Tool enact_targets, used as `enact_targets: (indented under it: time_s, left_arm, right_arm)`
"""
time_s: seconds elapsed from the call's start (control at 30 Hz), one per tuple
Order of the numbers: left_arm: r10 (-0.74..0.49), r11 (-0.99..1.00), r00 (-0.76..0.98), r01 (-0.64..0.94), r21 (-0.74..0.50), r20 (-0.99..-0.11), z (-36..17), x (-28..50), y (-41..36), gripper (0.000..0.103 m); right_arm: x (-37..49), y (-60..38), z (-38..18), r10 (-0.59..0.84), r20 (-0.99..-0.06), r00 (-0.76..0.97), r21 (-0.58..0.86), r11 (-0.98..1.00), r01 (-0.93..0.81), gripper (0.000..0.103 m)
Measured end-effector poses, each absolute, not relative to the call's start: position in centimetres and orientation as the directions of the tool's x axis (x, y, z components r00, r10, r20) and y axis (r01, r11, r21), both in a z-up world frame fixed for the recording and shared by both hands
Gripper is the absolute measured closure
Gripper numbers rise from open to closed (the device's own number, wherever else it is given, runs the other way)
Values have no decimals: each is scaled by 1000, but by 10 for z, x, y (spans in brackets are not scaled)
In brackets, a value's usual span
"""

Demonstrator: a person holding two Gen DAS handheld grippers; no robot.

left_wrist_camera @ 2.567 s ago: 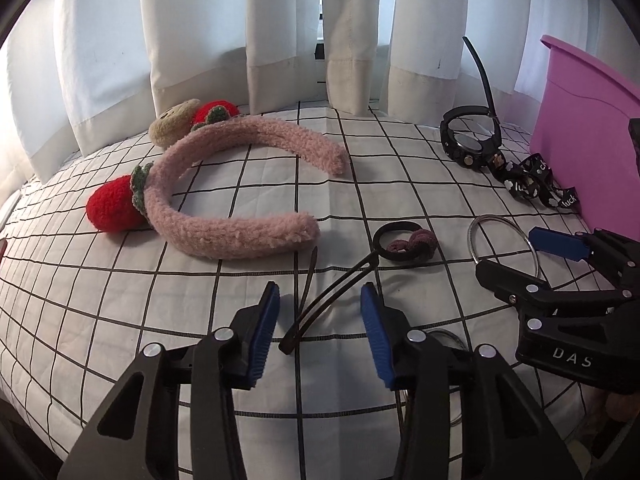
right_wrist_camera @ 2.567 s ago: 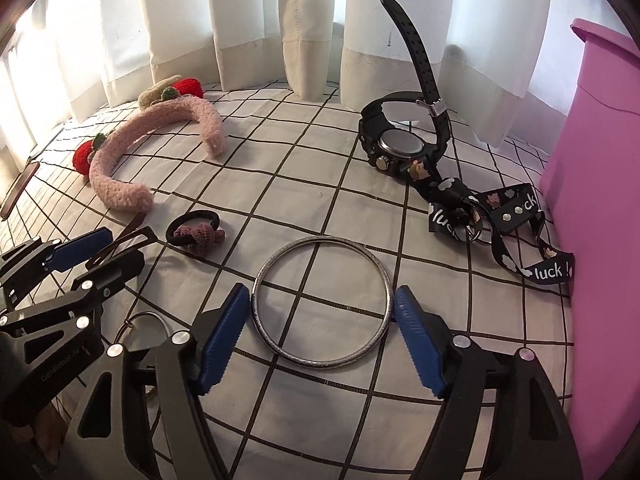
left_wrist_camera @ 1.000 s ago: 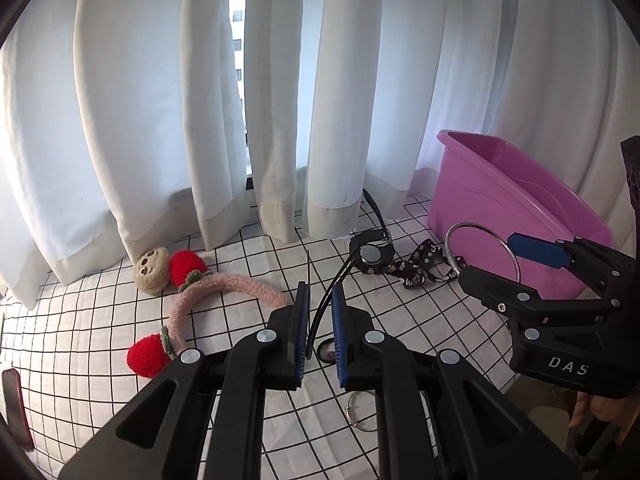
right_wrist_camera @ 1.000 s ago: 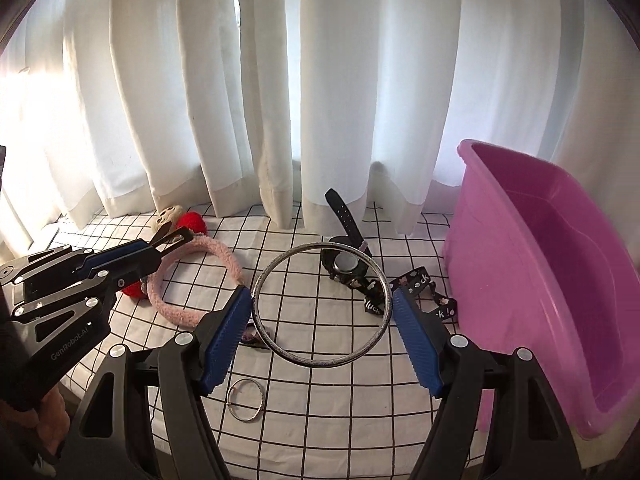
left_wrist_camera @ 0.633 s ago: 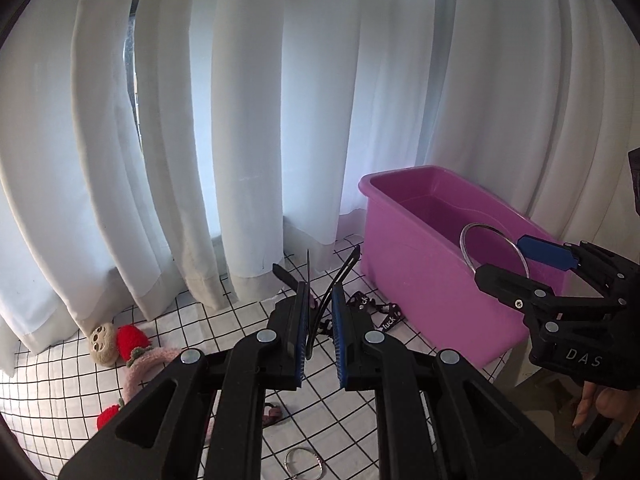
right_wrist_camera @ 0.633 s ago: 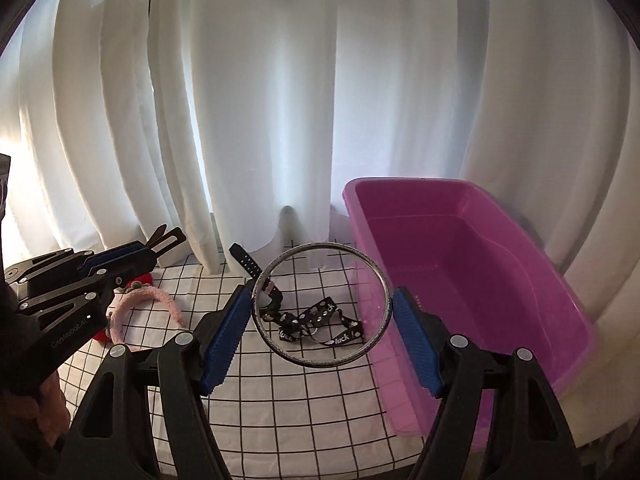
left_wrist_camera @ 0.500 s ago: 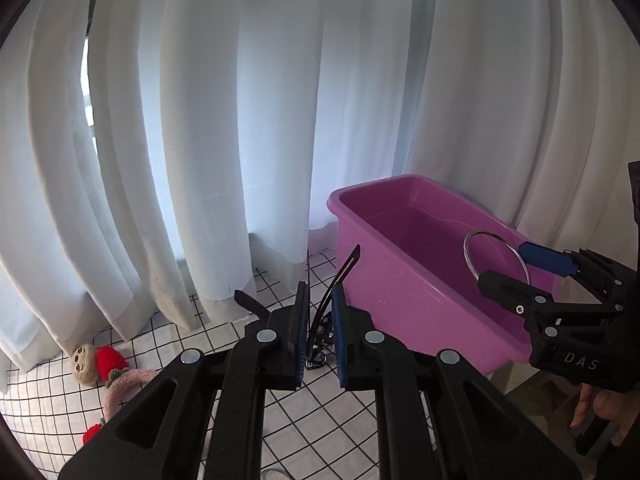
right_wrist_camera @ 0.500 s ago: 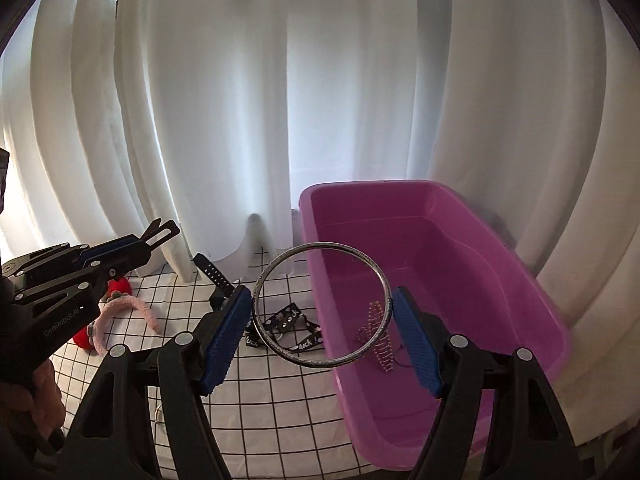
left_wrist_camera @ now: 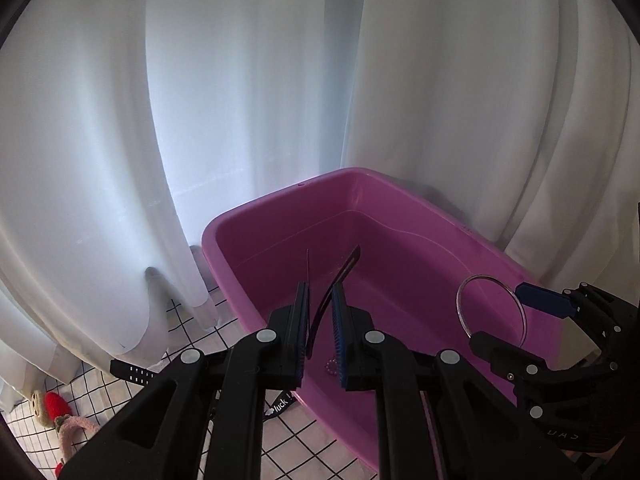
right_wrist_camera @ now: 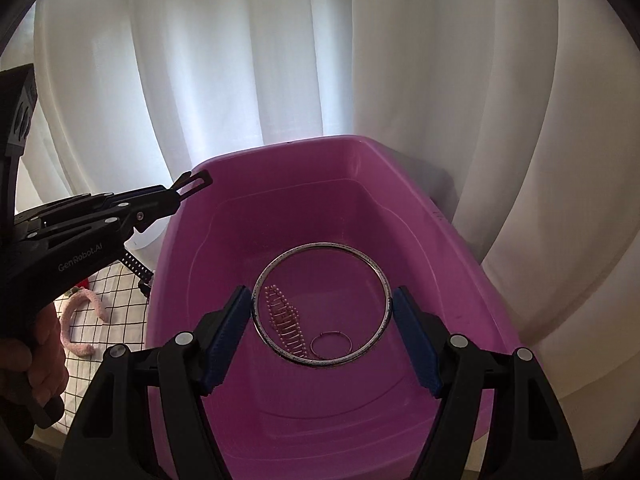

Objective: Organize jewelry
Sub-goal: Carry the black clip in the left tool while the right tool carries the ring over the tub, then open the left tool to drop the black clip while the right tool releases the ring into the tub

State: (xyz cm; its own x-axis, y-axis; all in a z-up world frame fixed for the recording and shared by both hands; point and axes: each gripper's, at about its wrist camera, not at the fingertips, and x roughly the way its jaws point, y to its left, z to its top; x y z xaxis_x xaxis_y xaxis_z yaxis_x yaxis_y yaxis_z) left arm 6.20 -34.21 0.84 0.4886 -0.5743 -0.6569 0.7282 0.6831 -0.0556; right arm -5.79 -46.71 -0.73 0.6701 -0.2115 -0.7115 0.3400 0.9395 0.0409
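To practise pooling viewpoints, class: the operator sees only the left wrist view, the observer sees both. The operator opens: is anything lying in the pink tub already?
Observer: Yes, a pink beaded comb lies on the floor of the tub.
Operator: Anything else in there?
Observer: A small thin ring lies just beside the comb.
Operator: How is the bangle held?
Observer: The right gripper clamps it across its full width, one pad on each side, above the tub.

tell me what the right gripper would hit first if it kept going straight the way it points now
Probably the floor of the pink bin. The right gripper, clamped on the metal bangle, points down into it, towards the pink beaded comb and small ring; depth is unclear.
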Motion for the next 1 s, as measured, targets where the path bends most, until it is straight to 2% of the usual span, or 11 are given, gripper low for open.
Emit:
enact_targets:
  time_s: [0.47,0.73,0.87,0.9,0.93,0.97,1.0]
  left_arm:
    - [-395,700,329,713,-49,-858,-40,109,-411,90]
    - [-334,705,281,708,-40,-900,-58,113,-422,86]
    - [-333,706,296,708,-29,-895,-57,112,-424,70]
    - [-334,702,301,712,-22,-893,-56,111,-427,61]
    - [-330,699,315,715,-6,-890,-54,109,-427,41]
    - [-325,705,335,710,10,-885,-52,108,-428,31]
    - [-330,709,347,706,12,-878,-51,107,-427,26]
  right_arm:
    - [-30,-509,-44,-91,-834,545,95,948,304,33]
    - [-20,-517,-60,-59,-862,503,108,949,296,33]
    - [-16,-521,-62,-52,-865,499,119,945,305,32]
    - [-16,-523,-63,-51,-867,495,121,943,310,32]
    - [-15,-524,-64,-47,-870,492,126,941,313,32]
    - [-16,-525,-65,-44,-871,489,130,940,317,32]
    - [-16,-526,-66,-42,-873,486,133,938,320,32]
